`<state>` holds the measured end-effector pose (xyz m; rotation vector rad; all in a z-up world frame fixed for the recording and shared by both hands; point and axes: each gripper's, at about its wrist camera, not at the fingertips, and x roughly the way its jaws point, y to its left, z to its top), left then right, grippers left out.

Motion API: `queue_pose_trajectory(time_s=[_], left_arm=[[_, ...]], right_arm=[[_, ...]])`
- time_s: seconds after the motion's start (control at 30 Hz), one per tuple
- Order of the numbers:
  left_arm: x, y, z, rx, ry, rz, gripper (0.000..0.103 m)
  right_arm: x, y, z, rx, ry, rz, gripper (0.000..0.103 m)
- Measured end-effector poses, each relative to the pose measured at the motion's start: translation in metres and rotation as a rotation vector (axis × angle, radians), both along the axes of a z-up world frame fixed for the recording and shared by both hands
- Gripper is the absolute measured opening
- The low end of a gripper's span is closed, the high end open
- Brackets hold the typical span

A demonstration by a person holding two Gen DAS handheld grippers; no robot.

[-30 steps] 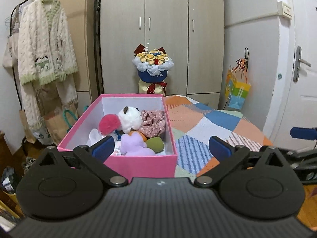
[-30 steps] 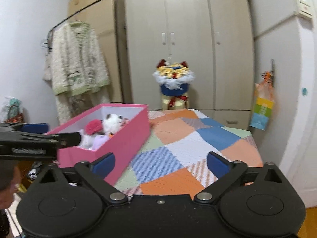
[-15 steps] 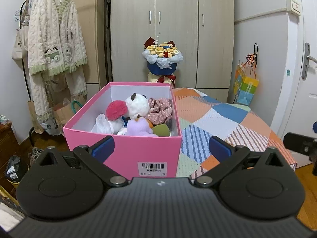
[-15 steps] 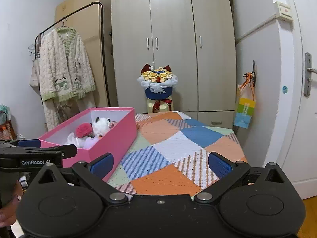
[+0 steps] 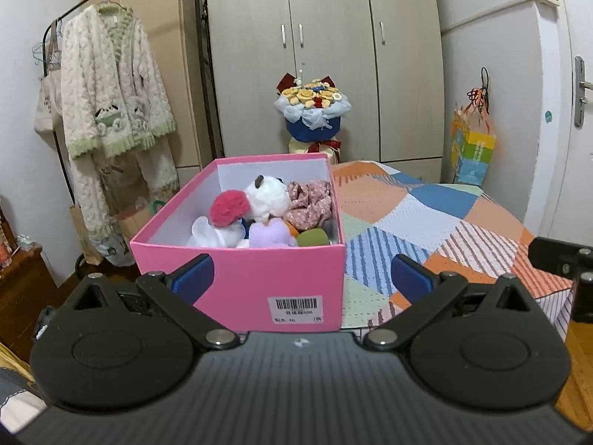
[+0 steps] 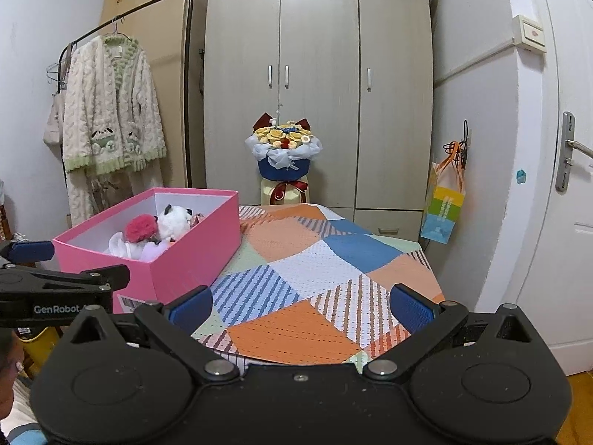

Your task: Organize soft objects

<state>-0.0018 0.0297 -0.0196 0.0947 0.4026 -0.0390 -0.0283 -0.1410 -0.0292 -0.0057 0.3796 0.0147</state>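
Surface (image 6: 296, 333): covered by a patchwork cloth (image 6: 333, 259) of orange, blue, white and striped panels. A pink box (image 5: 259, 278) stands open-topped on the left part of the surface, barcode label on its near wall. Inside the pink box lie the soft objects: a red pompom (image 5: 229, 207), a white panda plush (image 5: 267, 196), a floral scrunchie (image 5: 311, 200), a lilac plush (image 5: 270, 233), a green round piece (image 5: 313, 238) and a white fluffy item (image 5: 207, 231), all heaped together and touching.

Beyond the far edge of the surface: a bouquet (image 6: 283, 148) in blue wrap, then a beige three-door wardrobe (image 6: 318, 74). At left a clothes rail carries a cream knitted cardigan (image 6: 111, 111). At right a coloured paper bag (image 6: 443, 204) hangs on the wall beside a white door (image 6: 570, 185).

Left hand-held gripper (image 5: 301, 275): fingers spread wide, nothing between them, held just in front of the pink box's near wall; contact not discernible.

Right hand-held gripper (image 6: 301, 306): fingers likewise wide apart, empty, over the near edge of the cloth, beside the box.
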Motion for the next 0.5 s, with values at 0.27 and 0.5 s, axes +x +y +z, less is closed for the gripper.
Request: queue_pose_trajectory(time_s=[0.27,0.5], left_arm=[[-0.0016,0.0026,-0.0007,-0.014,-0.001,0.009,0.103],[-0.0057,0.0019,-0.0016,-0.007,-0.002,-0.009,0.103]], right_arm=[[-0.0010,-0.0037,-0.0031,-0.007,0.014,-0.033,0.103],[-0.0038,-0.0046,-0.0037,0.002,0.015,-0.029,0.103]])
